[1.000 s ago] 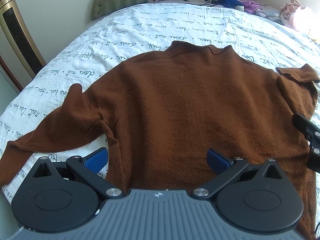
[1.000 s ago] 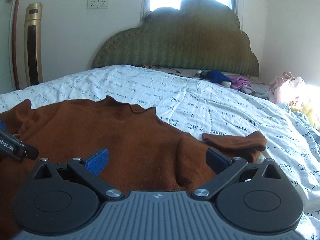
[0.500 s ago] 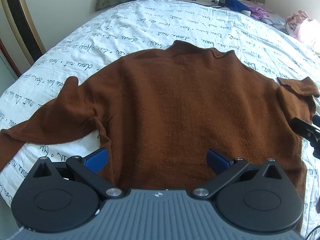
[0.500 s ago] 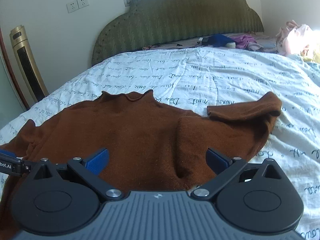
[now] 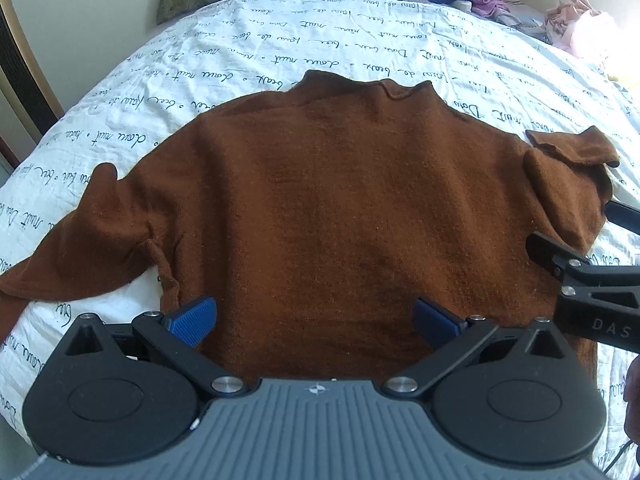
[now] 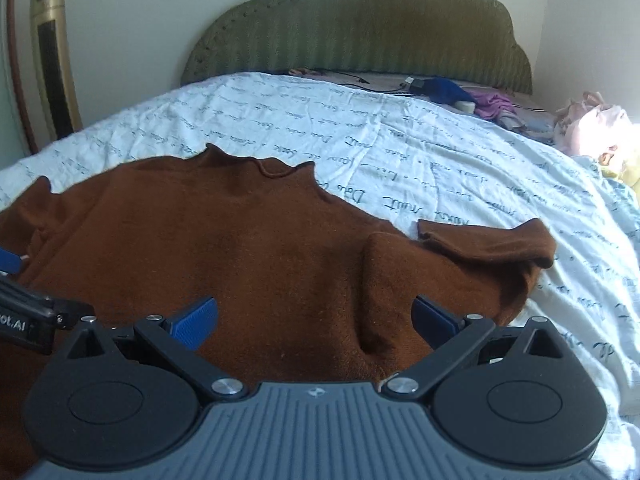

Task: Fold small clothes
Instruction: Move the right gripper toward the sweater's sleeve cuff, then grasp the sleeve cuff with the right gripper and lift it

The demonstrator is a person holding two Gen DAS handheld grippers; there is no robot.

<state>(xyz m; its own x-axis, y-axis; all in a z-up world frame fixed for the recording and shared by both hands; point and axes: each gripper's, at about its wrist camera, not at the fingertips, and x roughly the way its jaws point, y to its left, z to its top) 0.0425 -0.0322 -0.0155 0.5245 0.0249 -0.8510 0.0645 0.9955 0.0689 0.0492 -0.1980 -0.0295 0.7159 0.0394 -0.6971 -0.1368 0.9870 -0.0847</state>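
A brown knit sweater point(image 5: 340, 208) lies spread flat on a white bedsheet point(image 5: 320, 32) printed with dark cursive script, its neck opening toward the green padded headboard point(image 6: 356, 36). One sleeve stretches out flat toward the left edge of the bed, while the other is doubled back on itself beside the body, its cuff pointing inward. The left gripper point(image 5: 314, 322) hangs over the sweater's lower hem with its blue-padded fingers point(image 5: 192, 318) spread wide and nothing between them. The right gripper point(image 6: 314, 322) is likewise released, fingers apart, above the sweater's side just below the folded sleeve; in the left wrist view its black fingers reach in from the right edge near that sleeve. Near the headboard lie a blue cloth point(image 6: 444, 90) and a purple garment point(image 6: 492, 104), with a pink bundle point(image 6: 592, 128) at the far right. A gold tower fan point(image 6: 54, 56) stands against the wall.
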